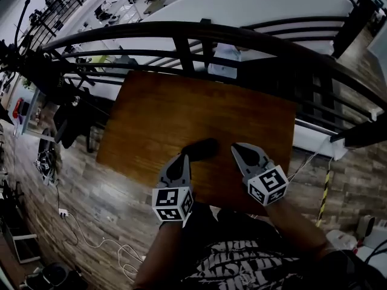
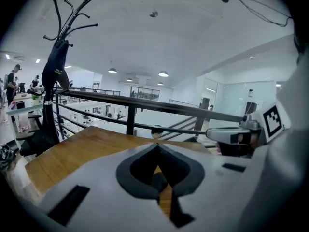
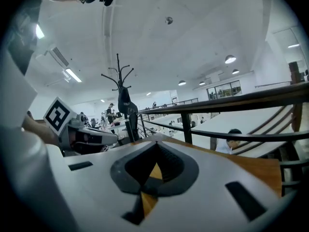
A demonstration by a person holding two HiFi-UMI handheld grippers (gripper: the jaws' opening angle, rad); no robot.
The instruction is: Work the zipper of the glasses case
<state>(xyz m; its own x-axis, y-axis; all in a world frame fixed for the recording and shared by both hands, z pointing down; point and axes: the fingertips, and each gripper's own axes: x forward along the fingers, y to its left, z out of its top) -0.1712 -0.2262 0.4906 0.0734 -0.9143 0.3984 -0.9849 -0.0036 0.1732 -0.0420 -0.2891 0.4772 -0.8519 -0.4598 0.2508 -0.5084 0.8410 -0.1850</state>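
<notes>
At the bottom of the head view, both forearms reach up and forward from the person's printed shirt (image 1: pixel 242 264). The left forearm (image 1: pixel 160 252) rises almost straight up the frame and the right forearm (image 1: pixel 296 222) slants in from the lower right, so the two tools converge. The left gripper (image 1: pixel 183 157) points up and slightly right, with its marker cube (image 1: pixel 172 203) nearest the body. The right gripper (image 1: pixel 236 147) points up and left, with its cube (image 1: pixel 268 185) tilted. Both are low over the near edge of the wooden table (image 1: pixel 181 110). In its own view the left gripper (image 2: pixel 157 146) has its jaws brought together at the tips. Only table wood and a dark patch show through the spade-shaped hollow behind them. The right gripper (image 3: pixel 156 145) is likewise closed tip to tip on nothing, with wood showing through. The dark glasses case (image 1: pixel 199 149) lies on the table at centre frame between the two tips. Its left end is just beside the left tip, though I cannot tell if they touch, and it is a little apart from the right tip. Past the table's far edge a dark railing (image 1: pixel 199 32) curves across the upper frame. A coat stand (image 2: pixel 58 66) rises at the left gripper view's upper left.
</notes>
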